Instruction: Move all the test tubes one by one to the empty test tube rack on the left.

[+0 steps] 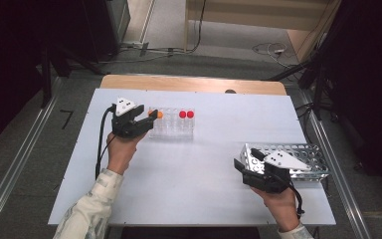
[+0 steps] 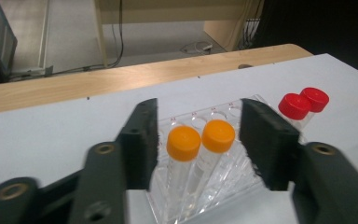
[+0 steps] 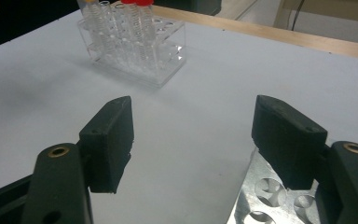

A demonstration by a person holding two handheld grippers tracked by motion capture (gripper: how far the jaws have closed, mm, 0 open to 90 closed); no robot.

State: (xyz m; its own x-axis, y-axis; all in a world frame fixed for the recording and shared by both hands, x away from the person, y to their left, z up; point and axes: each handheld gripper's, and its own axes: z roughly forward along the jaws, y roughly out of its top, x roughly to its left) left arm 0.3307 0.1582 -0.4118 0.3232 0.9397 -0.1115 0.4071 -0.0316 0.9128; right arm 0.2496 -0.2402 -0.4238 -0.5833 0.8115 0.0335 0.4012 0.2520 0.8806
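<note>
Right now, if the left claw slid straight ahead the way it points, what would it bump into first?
Probably the two orange-capped clear plastic tubes standing in the clear plastic rack: they sit between the open left claw, though exact depth is unclear.

White table (image 1: 189,169). Left gripper (image 1: 151,118) at the left end of the clear tube rack (image 1: 173,127), jaws apart beside an orange-capped tube (image 1: 159,114). Two red-capped tubes (image 1: 186,114) stand further right in the rack. Right gripper (image 1: 240,167) w/ jaws apart, near the front-right edge, touching the metal perforated rack (image 1: 306,155).
</note>
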